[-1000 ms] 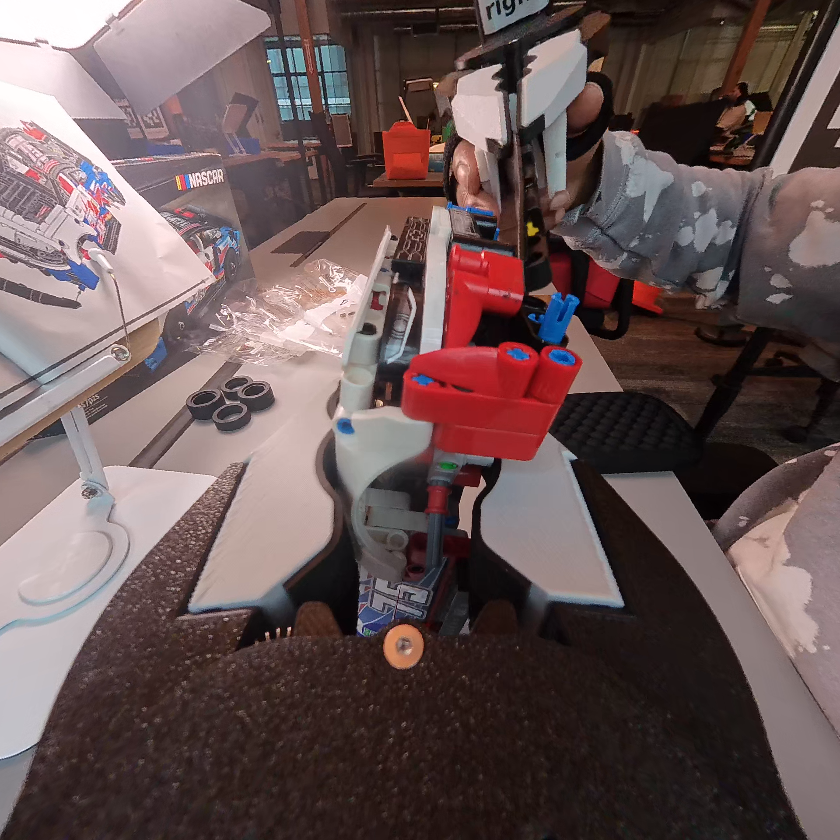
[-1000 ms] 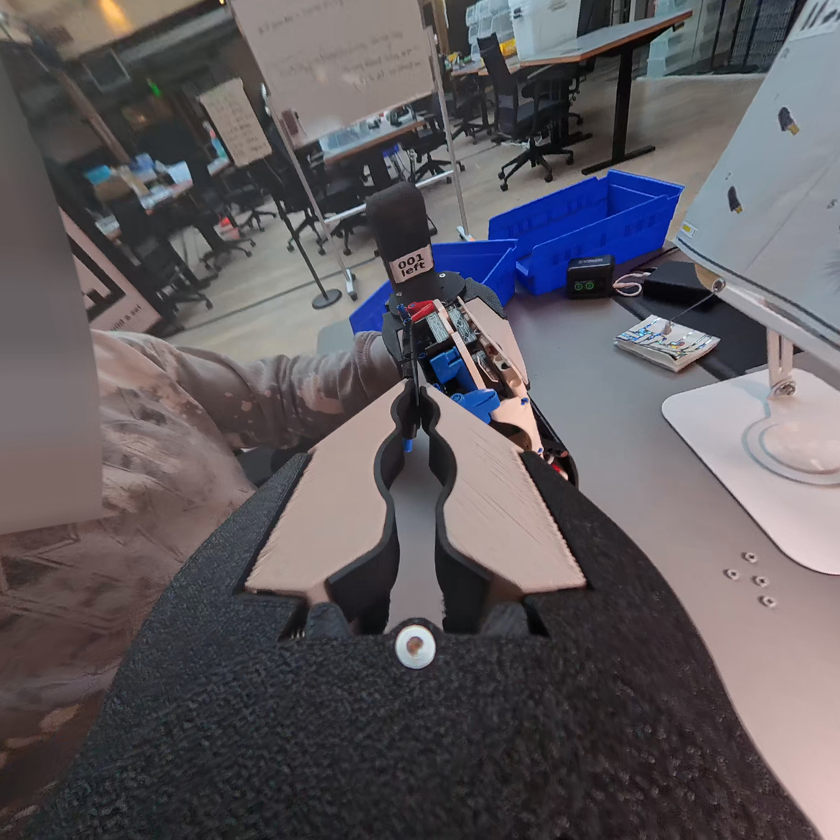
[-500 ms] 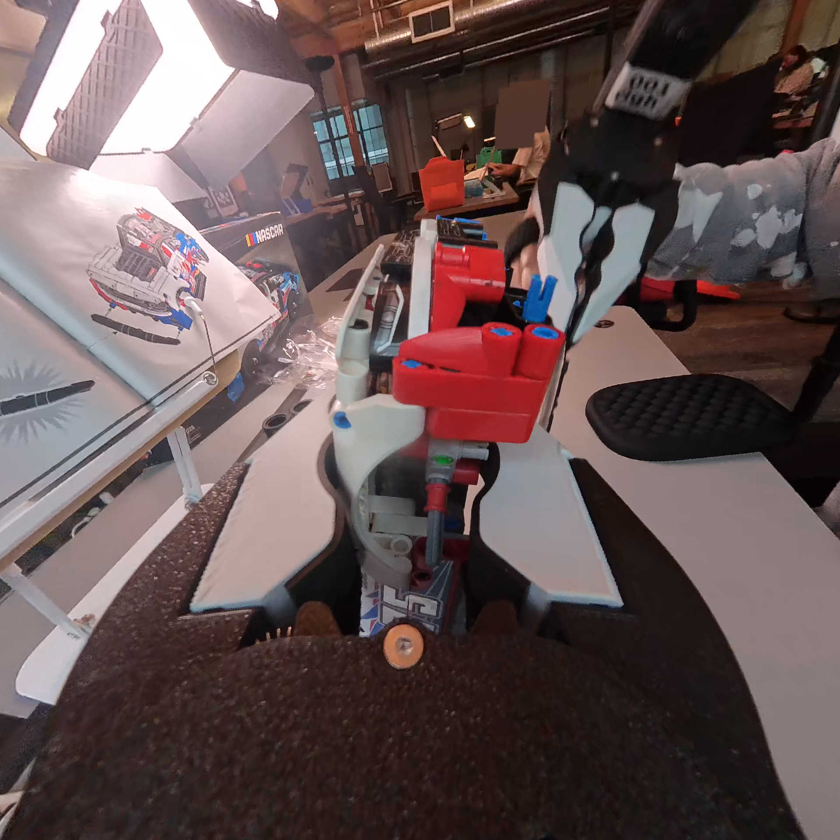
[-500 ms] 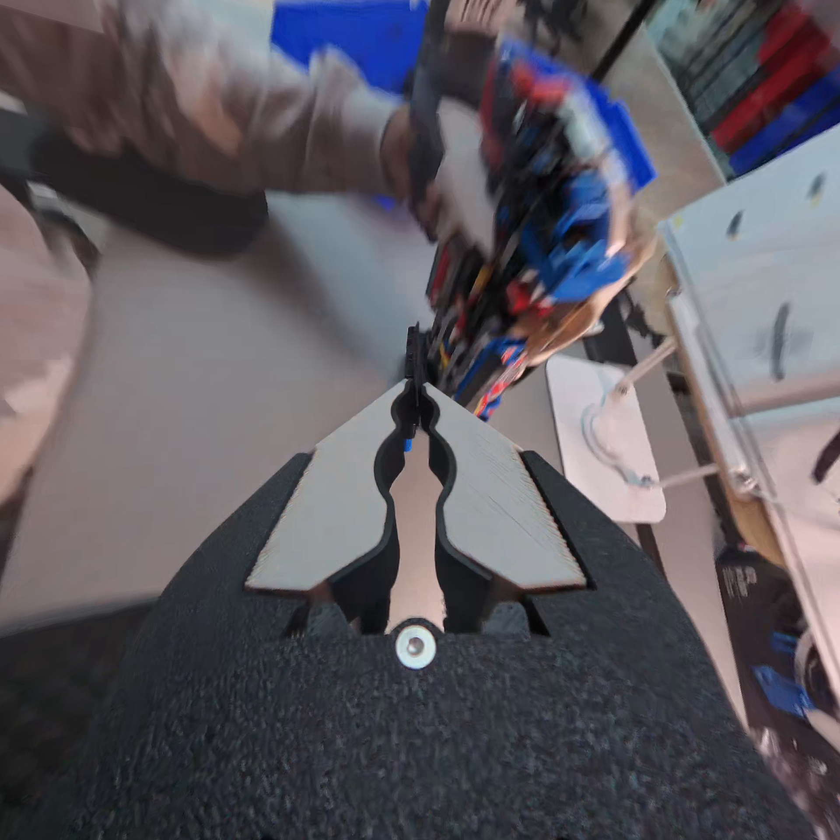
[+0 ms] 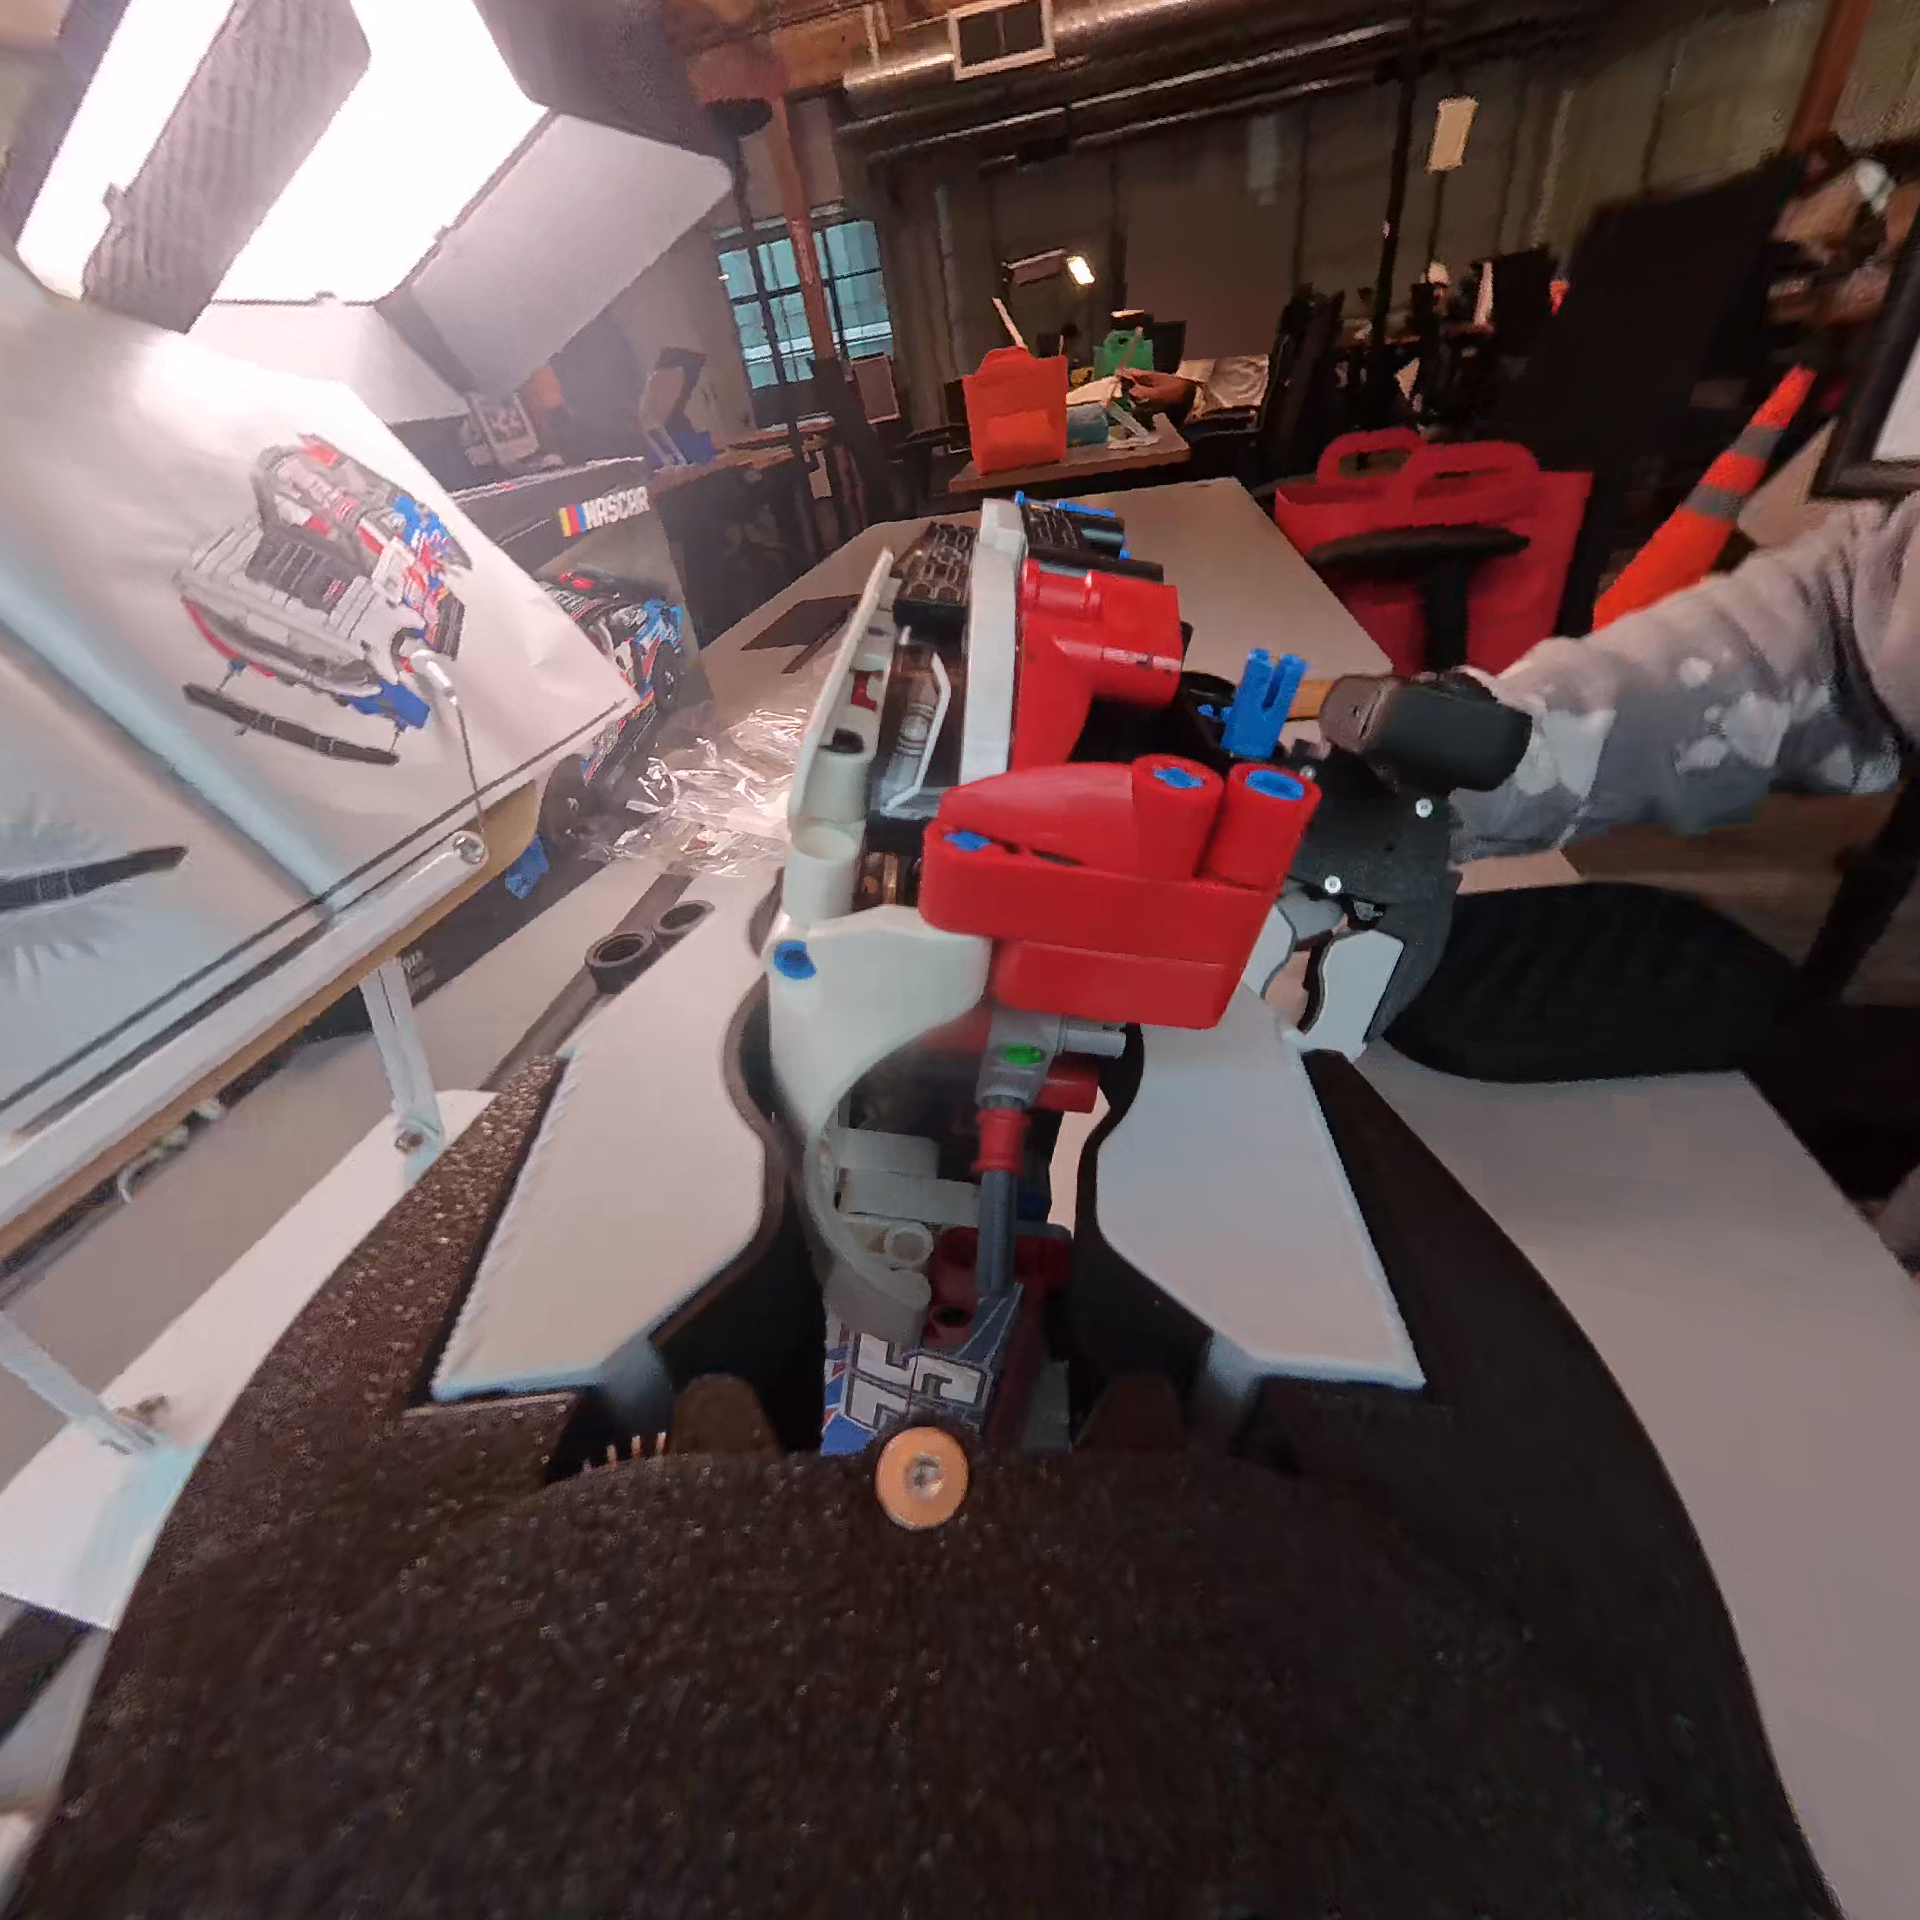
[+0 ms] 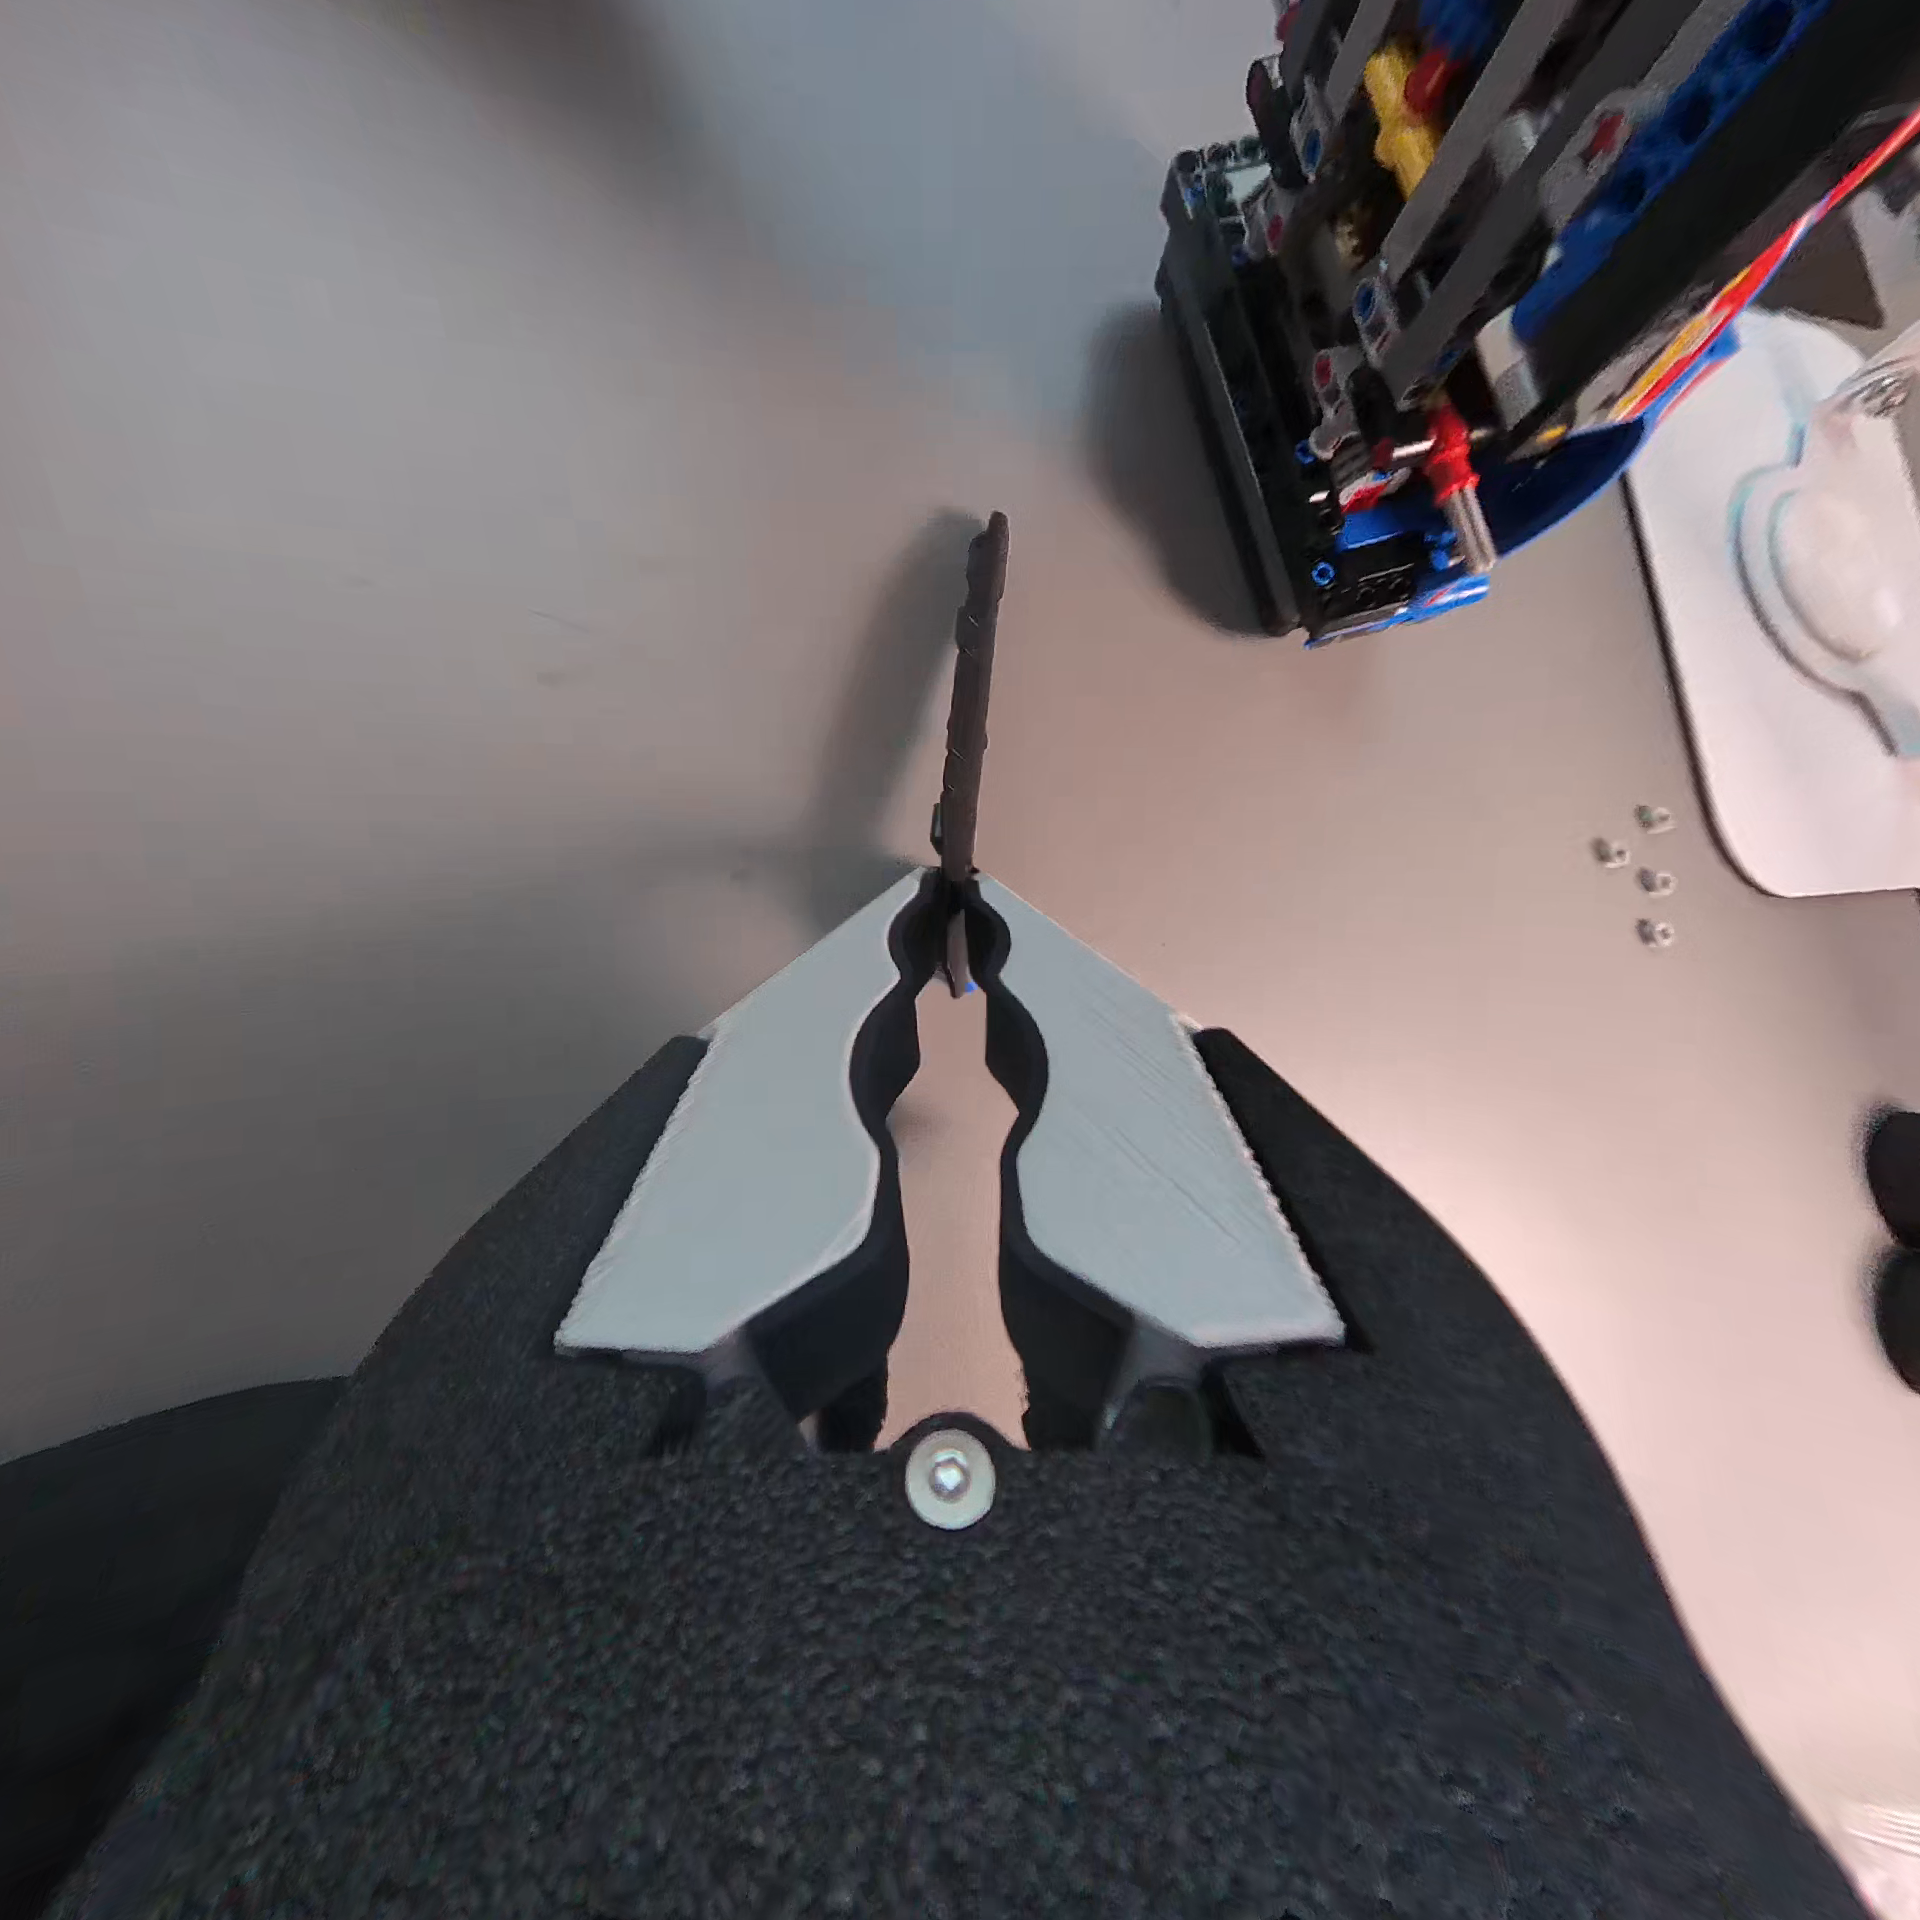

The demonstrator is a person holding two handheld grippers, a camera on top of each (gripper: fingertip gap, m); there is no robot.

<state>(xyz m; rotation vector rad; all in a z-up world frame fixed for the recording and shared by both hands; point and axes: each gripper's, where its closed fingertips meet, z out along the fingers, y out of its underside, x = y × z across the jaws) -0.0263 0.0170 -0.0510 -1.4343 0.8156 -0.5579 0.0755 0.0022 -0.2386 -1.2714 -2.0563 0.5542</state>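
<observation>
A workshop with hanging lamps and far benches lies behind a pale grey surface (image 5: pixel 1621 1226). The brick-built model car (image 5: pixel 1039 852), red, white and blue, stands on end, clamped in the left claw (image 5: pixel 935 1122), its lower end resting on the surface in the right wrist view. Beside the car on its right, the right claw (image 6: pixel 951 883) is pinched together on a thin dark serrated strip (image 6: pixel 971 686) that sticks out forward above the surface. Left of the car a slanted instruction sheet (image 5: pixel 312 582) sits on a stand, with loose black tyres (image 5: pixel 634 940) and clear bags (image 5: pixel 717 769) below it. Judging by the holds, a steady left clamp and a strip kept straight would serve best.
</observation>
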